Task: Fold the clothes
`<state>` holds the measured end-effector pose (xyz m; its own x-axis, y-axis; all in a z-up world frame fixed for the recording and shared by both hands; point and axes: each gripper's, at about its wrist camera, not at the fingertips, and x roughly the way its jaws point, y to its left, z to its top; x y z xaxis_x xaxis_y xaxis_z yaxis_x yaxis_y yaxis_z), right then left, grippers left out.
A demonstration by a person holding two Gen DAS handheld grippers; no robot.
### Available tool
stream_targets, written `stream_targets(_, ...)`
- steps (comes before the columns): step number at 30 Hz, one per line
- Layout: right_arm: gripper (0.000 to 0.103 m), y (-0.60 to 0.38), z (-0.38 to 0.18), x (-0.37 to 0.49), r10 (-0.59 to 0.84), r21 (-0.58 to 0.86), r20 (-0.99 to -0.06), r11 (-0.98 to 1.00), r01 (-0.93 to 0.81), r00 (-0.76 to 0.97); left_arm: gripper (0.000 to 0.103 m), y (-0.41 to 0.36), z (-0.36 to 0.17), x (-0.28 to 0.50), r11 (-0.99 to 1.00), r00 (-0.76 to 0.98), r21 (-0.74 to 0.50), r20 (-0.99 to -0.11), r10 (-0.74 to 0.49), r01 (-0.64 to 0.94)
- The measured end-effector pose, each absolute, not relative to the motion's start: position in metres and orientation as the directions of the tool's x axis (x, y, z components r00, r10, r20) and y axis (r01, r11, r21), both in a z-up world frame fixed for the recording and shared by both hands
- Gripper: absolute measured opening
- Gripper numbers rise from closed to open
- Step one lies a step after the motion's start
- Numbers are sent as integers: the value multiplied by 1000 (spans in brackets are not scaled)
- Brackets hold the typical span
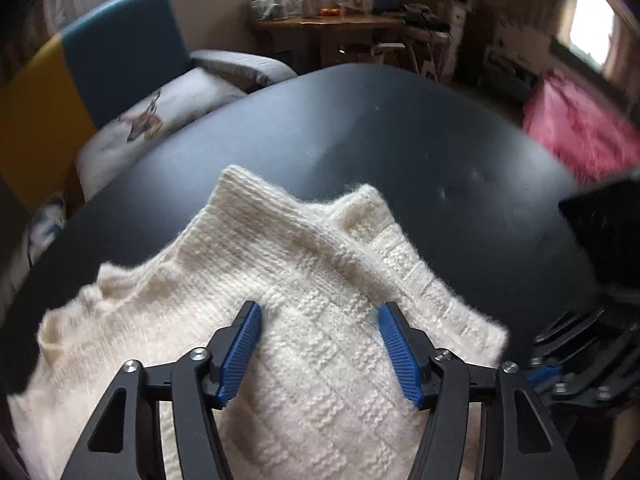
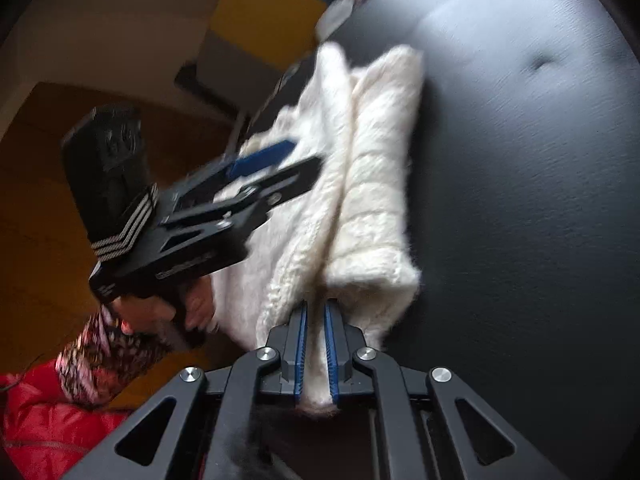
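A cream knitted sweater (image 1: 304, 280) lies partly folded on a round black table (image 1: 380, 132). My left gripper (image 1: 320, 312) is open just above the sweater's near part, its blue pads spread wide over the knit. In the right wrist view my right gripper (image 2: 316, 308) is shut on a fold of the sweater (image 2: 372, 184) at its near edge. The left gripper (image 2: 276, 164) also shows there, hovering over the sweater's left side, held by a hand. The right gripper's body (image 1: 592, 360) shows at the right edge of the left wrist view.
A grey armchair with blue and yellow cushions (image 1: 120, 52) stands beyond the table's left side. A wooden table with jars (image 1: 320, 12) is at the back. A pink blanket (image 1: 576, 128) lies at the right. Red clothing (image 2: 44, 420) lies low on the left.
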<state>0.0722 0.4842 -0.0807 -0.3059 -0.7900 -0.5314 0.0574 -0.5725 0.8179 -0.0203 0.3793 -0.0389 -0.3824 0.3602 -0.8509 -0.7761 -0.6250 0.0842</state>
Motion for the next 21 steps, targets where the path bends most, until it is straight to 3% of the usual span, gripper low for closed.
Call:
stream_targets(5, 8, 484, -79, 84, -807, 797, -569, -589, 135, -158, 69, 380, -45, -16, -633, -402, 83, -833, 379, -770)
stream_targets(8, 4, 482, -78, 90, -786, 774, -599, -617, 139, -155, 71, 379, -49, -11, -633, -434, 102, -809, 397, -768)
stream_targets(11, 4, 482, -70, 98, -734, 731, -625, -670, 130, -266, 69, 375, -43, -10, -642, -436, 76, -793, 425, -763)
stream_targets(15, 8, 494, -64, 110, -644, 736, -606, -677, -22, -466, 69, 359, -26, -13, -675, -423, -41, -750, 508, -737)
stream_targets(21, 7, 486, -82, 117, -555, 759, -599, -624, -187, -578, 70, 358, -29, -11, -714, -475, -8, -742, 474, -700)
